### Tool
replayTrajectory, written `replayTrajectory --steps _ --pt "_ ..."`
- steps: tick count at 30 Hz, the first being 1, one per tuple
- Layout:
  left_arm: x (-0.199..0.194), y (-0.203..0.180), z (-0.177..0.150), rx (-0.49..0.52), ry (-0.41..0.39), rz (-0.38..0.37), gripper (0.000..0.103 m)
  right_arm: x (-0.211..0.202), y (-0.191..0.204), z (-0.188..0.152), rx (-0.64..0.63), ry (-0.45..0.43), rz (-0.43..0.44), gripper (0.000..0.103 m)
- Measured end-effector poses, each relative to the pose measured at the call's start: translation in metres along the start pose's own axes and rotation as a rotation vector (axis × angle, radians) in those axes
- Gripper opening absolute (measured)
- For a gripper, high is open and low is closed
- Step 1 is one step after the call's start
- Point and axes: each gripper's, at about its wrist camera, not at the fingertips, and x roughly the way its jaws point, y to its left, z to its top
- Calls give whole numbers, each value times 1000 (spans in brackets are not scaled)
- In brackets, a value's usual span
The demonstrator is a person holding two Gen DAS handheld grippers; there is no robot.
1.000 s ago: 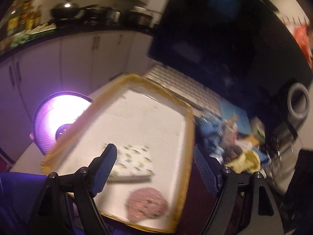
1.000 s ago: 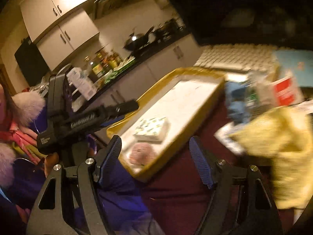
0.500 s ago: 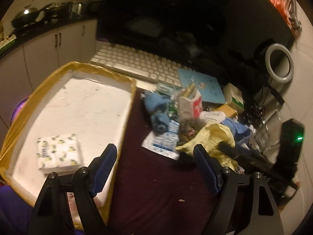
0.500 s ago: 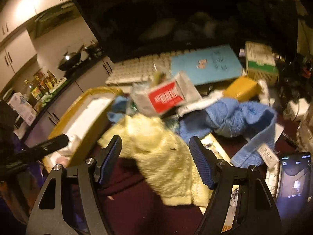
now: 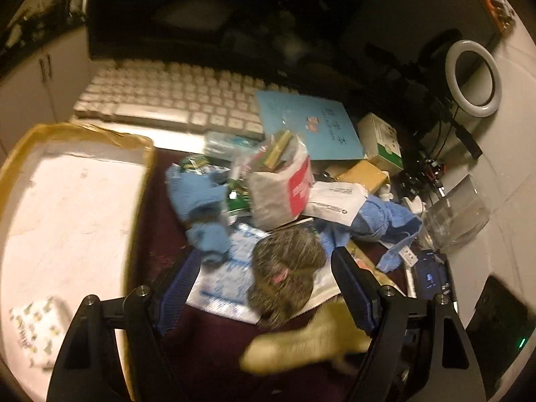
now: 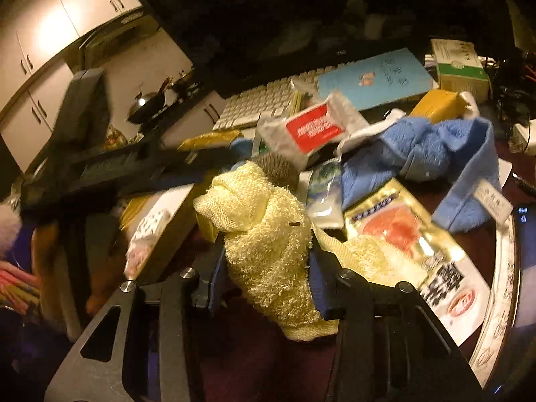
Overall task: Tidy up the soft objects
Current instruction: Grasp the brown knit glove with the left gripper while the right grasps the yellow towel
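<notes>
My right gripper [image 6: 266,268] is shut on a yellow terry cloth [image 6: 268,234], which bulges up between its fingers. The cloth shows blurred in the left wrist view [image 5: 301,348] at the bottom. My left gripper [image 5: 264,288] is open above a grey furry ball [image 5: 288,271] lying on a white and blue packet [image 5: 227,278]. A blue towel [image 6: 432,154] lies crumpled to the right. A smaller blue cloth [image 5: 201,201] lies left of the pile. The yellow-rimmed white tray [image 5: 67,207] on the left holds a patterned tissue pack [image 5: 33,331].
A white keyboard [image 5: 167,104] and a dark monitor [image 5: 268,16] stand behind. A blue booklet [image 5: 311,127], a red and white packet [image 5: 284,191], boxes [image 5: 382,144], a ring light [image 5: 472,80] and a glossy food packet [image 6: 422,251] crowd the maroon table.
Both grippers swung from the tray to the pile. My right gripper closed on the yellow cloth. My left gripper moved over the grey furry ball.
</notes>
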Motion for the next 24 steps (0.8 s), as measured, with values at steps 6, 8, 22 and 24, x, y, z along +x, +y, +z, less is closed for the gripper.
replayTrajectory --steps 6,8,22,24 --pt "20 -22 1 68 60 -17 80 2 2 -5 9 29 -31 42" --pt "28 -28 -3 89 73 47 77 4 2 -5 12 33 -31 42" --pt "-38 -5 -22 -34 -134 -26 53 -14 0 -3 50 -53 33 42" --pt "-55 1 -27 -60 -176 -32 53 -18 7 -2 30 -67 50 42"
